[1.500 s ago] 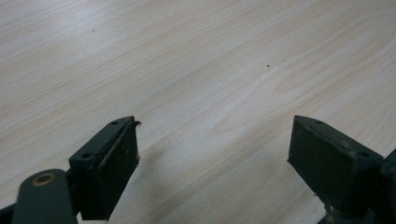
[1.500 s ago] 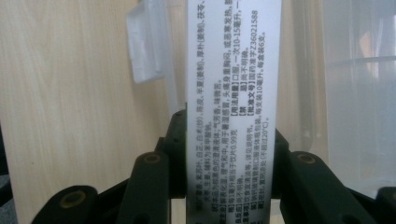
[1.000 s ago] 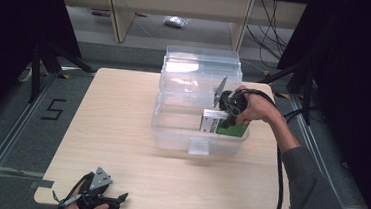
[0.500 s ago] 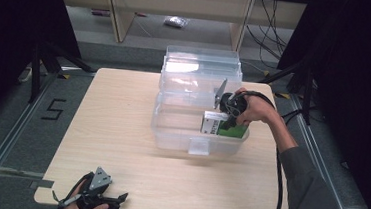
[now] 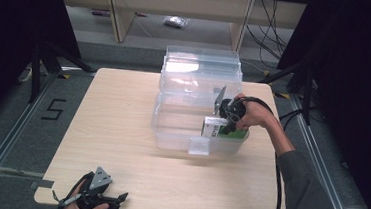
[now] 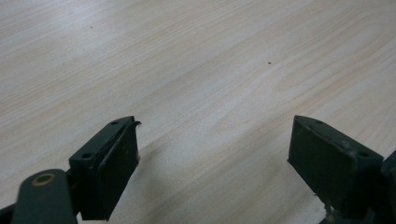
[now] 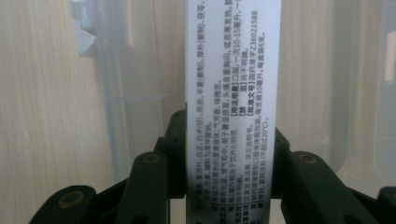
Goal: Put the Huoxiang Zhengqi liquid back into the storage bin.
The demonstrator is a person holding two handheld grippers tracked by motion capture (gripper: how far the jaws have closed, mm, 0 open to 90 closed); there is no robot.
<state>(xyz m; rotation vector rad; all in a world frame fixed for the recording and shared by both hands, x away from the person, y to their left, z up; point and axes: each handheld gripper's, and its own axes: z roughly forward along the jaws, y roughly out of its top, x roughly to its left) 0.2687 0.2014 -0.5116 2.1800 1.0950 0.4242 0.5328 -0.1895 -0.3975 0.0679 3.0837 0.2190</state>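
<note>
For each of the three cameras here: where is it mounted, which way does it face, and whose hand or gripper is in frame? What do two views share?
High view: fixed above the person's side, looking forward and down on the table; both hands with the left gripper and right gripper show.
Left gripper view: rides the left gripper, facing bare tabletop between open jaws.
Right gripper view: rides the right gripper, looking down into the clear bin along a printed box clamped in its jaws.
Shared: high and right gripper views both show the box and bin.
</note>
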